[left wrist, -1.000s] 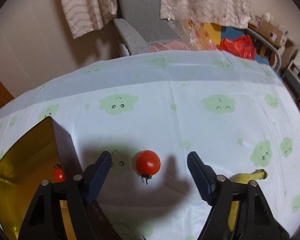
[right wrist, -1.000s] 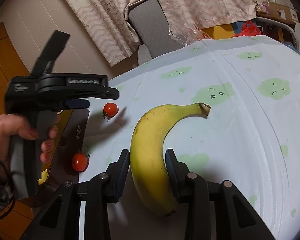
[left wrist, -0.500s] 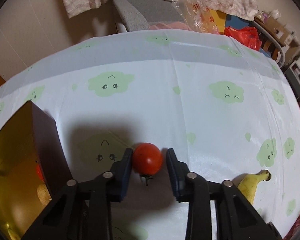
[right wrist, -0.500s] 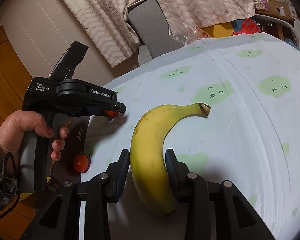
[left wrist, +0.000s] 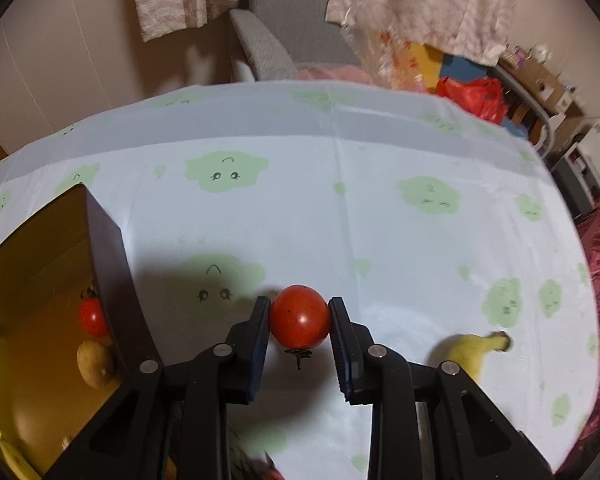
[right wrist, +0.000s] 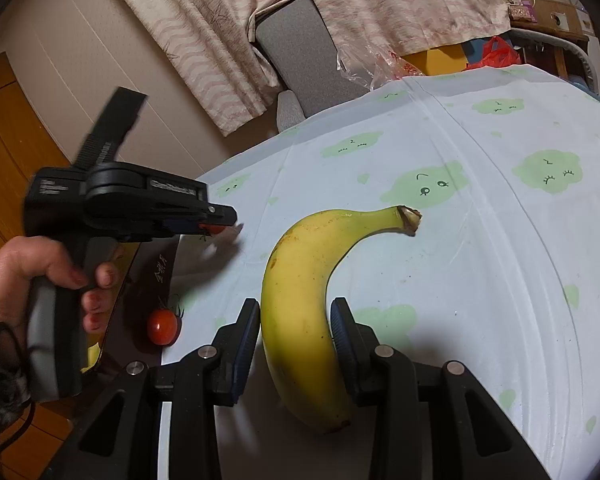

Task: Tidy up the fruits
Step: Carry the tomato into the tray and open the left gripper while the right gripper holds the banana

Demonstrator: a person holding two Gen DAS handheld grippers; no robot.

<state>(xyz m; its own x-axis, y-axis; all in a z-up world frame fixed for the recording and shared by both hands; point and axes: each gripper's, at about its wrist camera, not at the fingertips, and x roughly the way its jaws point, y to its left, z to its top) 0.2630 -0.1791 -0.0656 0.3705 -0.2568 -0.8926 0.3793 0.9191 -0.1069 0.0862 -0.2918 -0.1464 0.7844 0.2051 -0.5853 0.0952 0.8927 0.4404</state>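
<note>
My left gripper [left wrist: 299, 317] is shut on a red tomato [left wrist: 299, 315], stem down, held just above the cloud-print tablecloth [left wrist: 340, 208]. In the right wrist view the left gripper [right wrist: 220, 224] hangs left of the banana, held by a hand [right wrist: 40, 272], with a sliver of the tomato [right wrist: 211, 228] showing. A yellow banana [right wrist: 300, 300] lies on the cloth, and my right gripper [right wrist: 295, 336] is shut on its thick middle. The banana's stem end [left wrist: 478, 349] shows at the right of the left wrist view.
A gold-lined box [left wrist: 32, 264] with a dark wall [left wrist: 116, 280] stands at the left. It holds a small tomato [left wrist: 93, 316] and a brownish round fruit [left wrist: 95, 364]. Another small tomato [right wrist: 162, 326] sits on the box's dark flap [right wrist: 156, 280]. A grey chair [right wrist: 300, 52] stands behind the table.
The left gripper's fingers closed from wide open onto the tomato and raised it a little off the cloth. The right gripper and the banana have not moved.
</note>
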